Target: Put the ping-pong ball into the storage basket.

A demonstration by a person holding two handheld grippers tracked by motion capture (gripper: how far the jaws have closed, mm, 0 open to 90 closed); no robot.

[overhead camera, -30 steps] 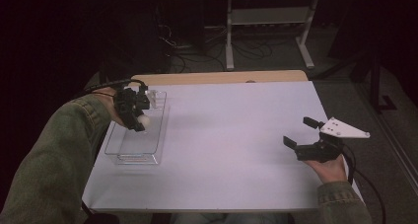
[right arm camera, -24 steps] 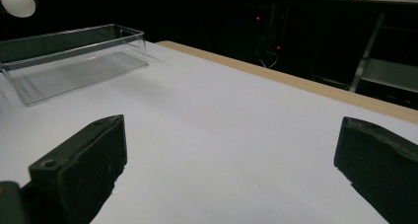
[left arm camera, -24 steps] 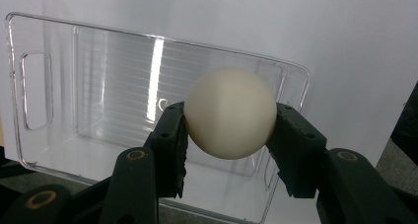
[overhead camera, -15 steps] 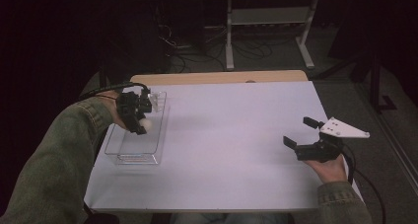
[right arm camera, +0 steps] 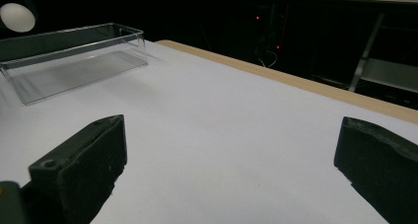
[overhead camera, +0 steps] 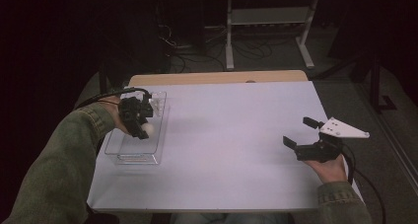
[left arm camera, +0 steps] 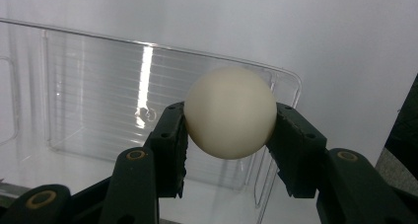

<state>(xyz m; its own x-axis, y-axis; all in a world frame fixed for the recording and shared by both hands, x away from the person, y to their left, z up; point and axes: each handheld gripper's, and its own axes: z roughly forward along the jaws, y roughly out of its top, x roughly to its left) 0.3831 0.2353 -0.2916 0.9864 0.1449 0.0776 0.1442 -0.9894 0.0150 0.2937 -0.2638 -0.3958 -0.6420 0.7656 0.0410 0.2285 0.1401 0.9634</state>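
Drifted slightly toward the near end of the clear tray (overhead camera: 132, 146) over the last second, left tongs (overhead camera: 143, 130) with the white ball (overhead camera: 148, 129), while right tongs (overhead camera: 301, 132) kept the same spot on the desk (overhead camera: 231, 150) throughout. Clamped the ball (left arm camera: 230, 112) between both pads of the left tongs (left arm camera: 230, 116), held by its middle, hanging over the tray's right-hand wall rather than resting on its floor. Stood wide apart and empty, jaws of the right tongs (right arm camera: 231, 150), well away from the tray (right arm camera: 74, 61) at the far right of the desk. Looked likely, as a judgement, to go wrong in two ways: smooth round ball squeezed on a narrow band, so any slackening or twist of the hand could pop it out and send it rolling across the bare desk; also a release too near the tray wall (left arm camera: 276, 86) could bounce it off the rim and outside, light thin plastic being easy to nudge or tip. Gave the close grip detail from the left gripper view, pads biting either side of the ball and ribbed tray floor beneath, none of it readable from the high view, where ball and tongs merged into a small dark cluster. Offered a low side look from the right gripper view, ball (right arm camera: 17, 17) clearly raised above the tray's top edge, height hard to judge from overhead
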